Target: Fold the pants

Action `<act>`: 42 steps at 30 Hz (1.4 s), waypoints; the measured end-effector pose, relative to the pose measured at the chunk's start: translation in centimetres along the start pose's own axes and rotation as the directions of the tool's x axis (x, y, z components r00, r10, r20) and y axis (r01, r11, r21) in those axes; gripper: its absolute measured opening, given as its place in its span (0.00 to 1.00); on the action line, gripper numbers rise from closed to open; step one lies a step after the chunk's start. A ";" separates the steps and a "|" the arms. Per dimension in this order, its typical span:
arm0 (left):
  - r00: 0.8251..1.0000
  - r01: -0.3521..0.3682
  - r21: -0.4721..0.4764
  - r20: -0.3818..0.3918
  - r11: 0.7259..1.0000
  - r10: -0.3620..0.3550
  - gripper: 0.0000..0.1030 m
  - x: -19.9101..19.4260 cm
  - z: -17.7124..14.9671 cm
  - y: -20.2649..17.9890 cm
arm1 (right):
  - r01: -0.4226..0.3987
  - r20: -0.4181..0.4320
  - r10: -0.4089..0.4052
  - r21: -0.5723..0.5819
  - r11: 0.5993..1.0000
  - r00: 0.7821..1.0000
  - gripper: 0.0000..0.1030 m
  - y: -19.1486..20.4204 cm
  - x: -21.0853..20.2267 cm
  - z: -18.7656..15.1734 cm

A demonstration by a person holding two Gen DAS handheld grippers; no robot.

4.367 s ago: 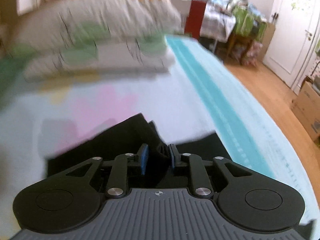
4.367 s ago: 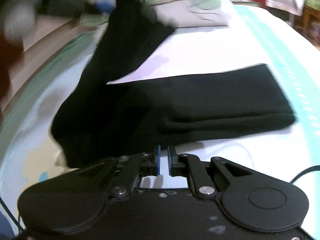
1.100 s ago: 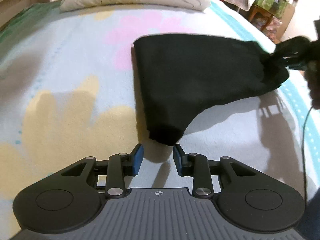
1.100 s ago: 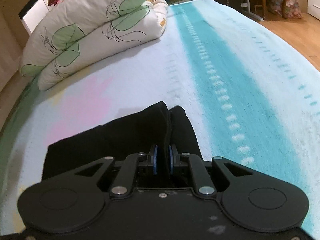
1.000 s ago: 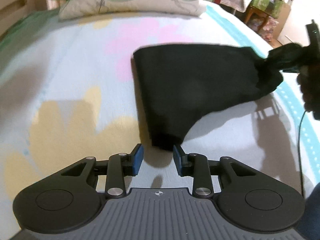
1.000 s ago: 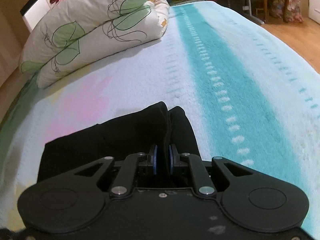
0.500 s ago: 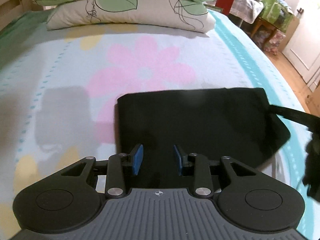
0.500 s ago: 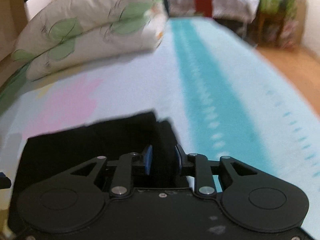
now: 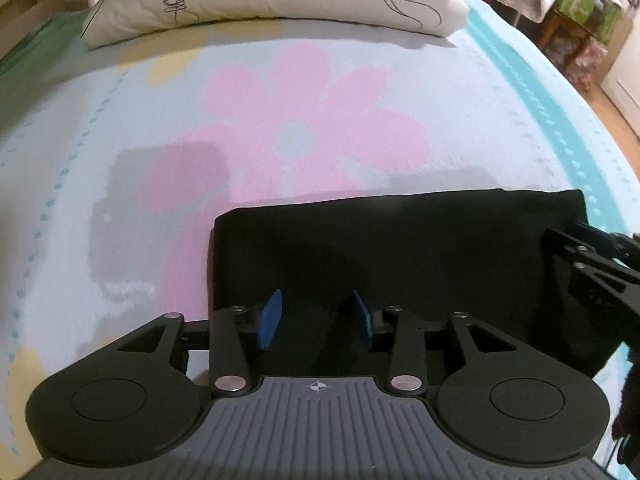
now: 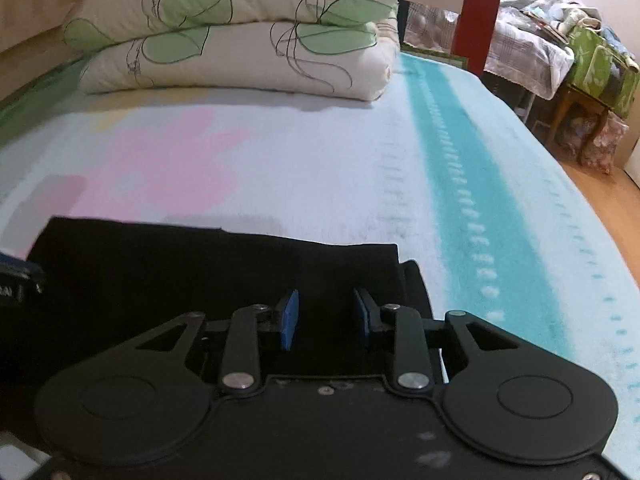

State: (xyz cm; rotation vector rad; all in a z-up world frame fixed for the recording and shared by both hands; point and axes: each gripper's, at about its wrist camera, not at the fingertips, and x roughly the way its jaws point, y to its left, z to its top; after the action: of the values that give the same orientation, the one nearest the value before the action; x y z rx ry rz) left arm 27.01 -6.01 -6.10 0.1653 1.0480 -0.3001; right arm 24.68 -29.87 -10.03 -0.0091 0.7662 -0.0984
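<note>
With both jaws opening clear of the folded pants [image 9: 400,248] on the bed [image 9: 304,92], I lift away without snagging cloth.

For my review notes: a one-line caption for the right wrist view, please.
Right gripper, fingers opening, above folded black pants on a floral bedspread.

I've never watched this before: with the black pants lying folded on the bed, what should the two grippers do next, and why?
Probably lift both grippers straight up and away. The black pants lie flat as a folded rectangle on the bedspread. The left gripper and right gripper are both opening, blue pads apart and not pinching the cloth beneath them, so backing off without dragging should keep the fold tidy.
</note>
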 end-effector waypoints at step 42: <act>0.997 0.083 -0.010 0.006 0.996 -0.083 0.84 -1.9 -5.6 4.5 | -0.053 0.047 0.045 0.192 0.980 0.998 0.63 -4.9 -4.6 -6.1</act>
State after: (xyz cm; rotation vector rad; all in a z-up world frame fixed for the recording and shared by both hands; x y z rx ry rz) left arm 22.92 0.08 -7.19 0.1117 1.0520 -0.3702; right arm 16.71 -34.15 -11.01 0.1912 0.7118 -0.1250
